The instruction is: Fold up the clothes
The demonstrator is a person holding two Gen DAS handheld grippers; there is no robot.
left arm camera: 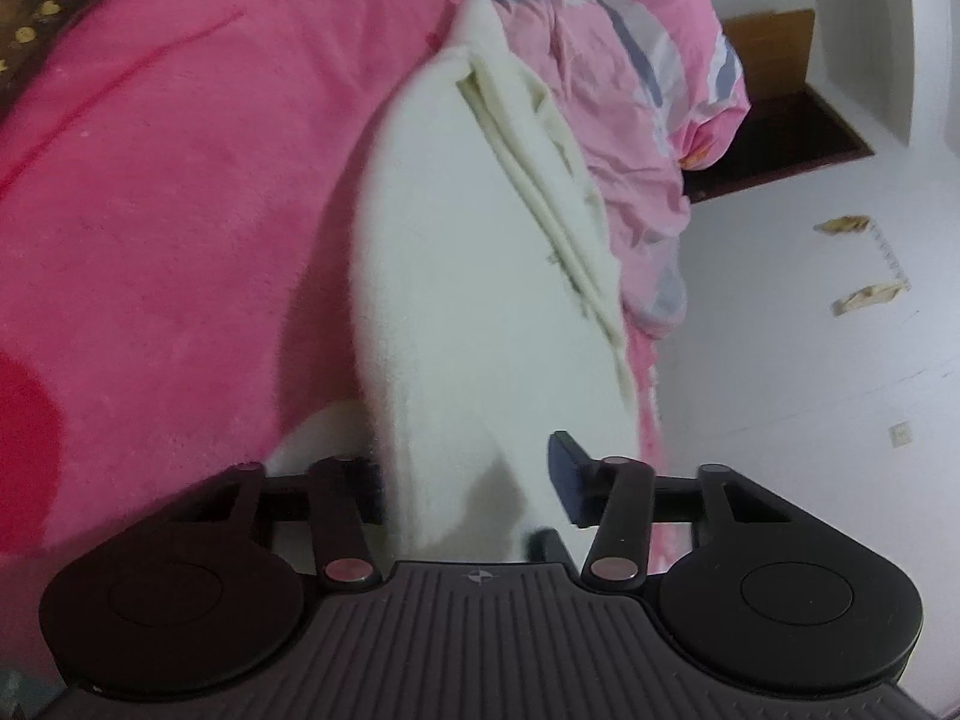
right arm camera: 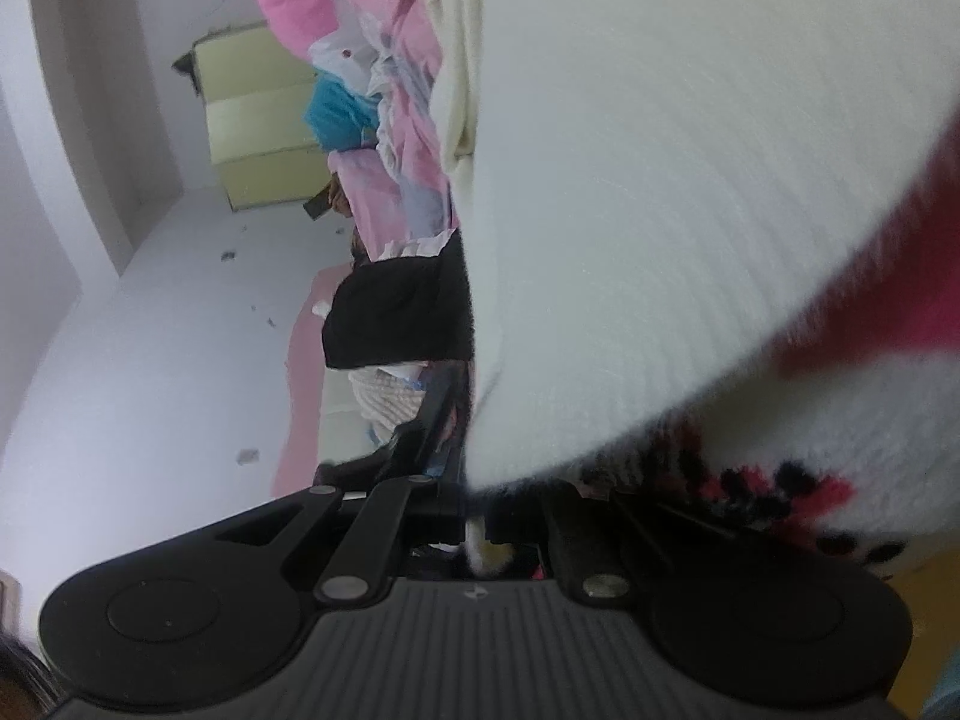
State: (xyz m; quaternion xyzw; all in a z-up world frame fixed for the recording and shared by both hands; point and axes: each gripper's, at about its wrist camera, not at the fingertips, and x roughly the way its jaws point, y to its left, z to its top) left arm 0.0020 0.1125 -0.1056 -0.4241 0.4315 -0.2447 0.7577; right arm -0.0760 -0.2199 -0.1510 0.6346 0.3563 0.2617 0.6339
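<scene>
A white fleece garment (left arm camera: 474, 276) with a cream ribbed edge lies across the pink bed (left arm camera: 168, 210). In the left wrist view my left gripper (left arm camera: 474, 480) has its fingers apart, with the garment's near end lying between them. In the right wrist view the same white garment (right arm camera: 660, 210) fills the upper right, close to the lens. My right gripper (right arm camera: 477, 525) is shut on a fold of it. A white patch with red and black pattern (right arm camera: 810, 492) shows below the cloth.
A crumpled pink and grey quilt (left arm camera: 636, 138) lies at the bed's far edge beside the garment. White floor (left arm camera: 810, 360) with scraps of litter lies beyond. In the right wrist view a black cloth (right arm camera: 396, 312), a blue item (right arm camera: 342, 114) and a yellow-green cabinet (right arm camera: 258, 120) stand left.
</scene>
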